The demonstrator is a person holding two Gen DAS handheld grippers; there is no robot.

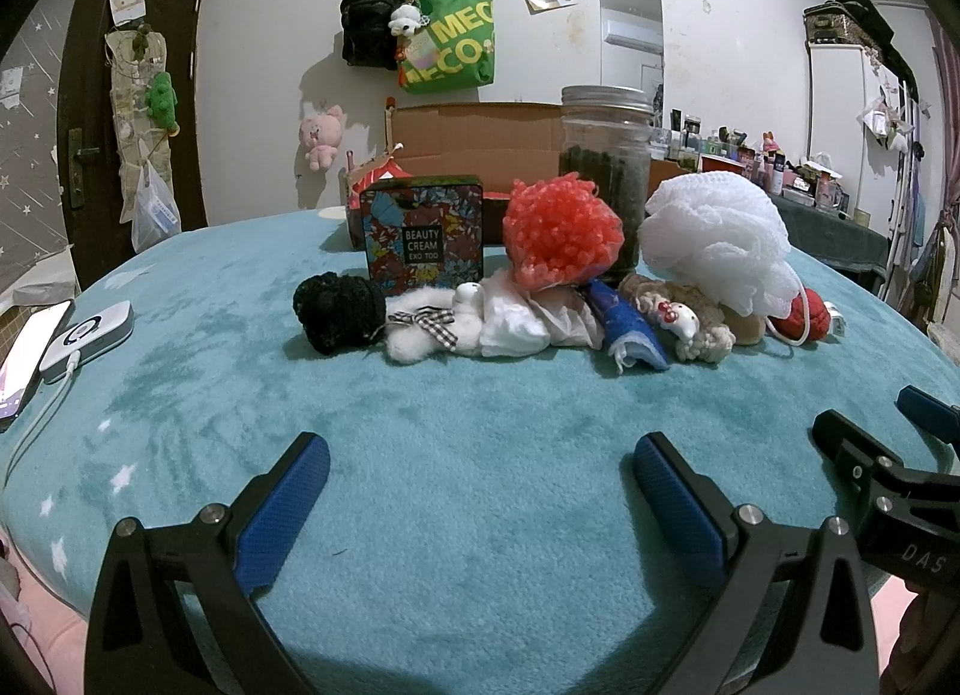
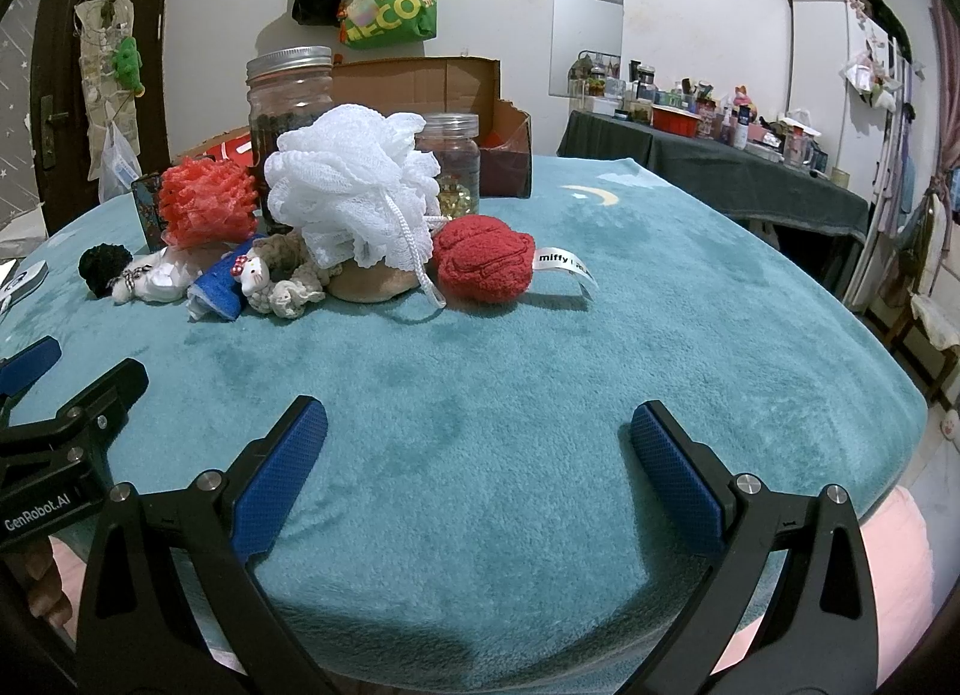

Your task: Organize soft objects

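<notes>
A row of soft things lies across the teal blanket point(image 1: 480, 485): a black pom point(image 1: 337, 312), a white fluffy toy with a checked bow point(image 1: 420, 332), a red mesh puff point(image 1: 561, 233), a blue cloth point(image 1: 630, 329), a beige knitted toy point(image 1: 690, 317), a white bath puff point(image 1: 717, 242) and a red plush point(image 1: 801, 320). In the right wrist view the white puff point(image 2: 354, 185) and red plush point(image 2: 483, 260) are nearest. My left gripper point(image 1: 480, 473) is open and empty, well short of the row. My right gripper point(image 2: 480, 431) is open and empty too.
A patterned tin point(image 1: 423, 233), a tall jar point(image 1: 606, 167) and a cardboard box point(image 1: 480, 149) stand behind the row. A smaller jar point(image 2: 450, 161) shows in the right wrist view. A phone and white power bank point(image 1: 90, 338) lie at the left edge.
</notes>
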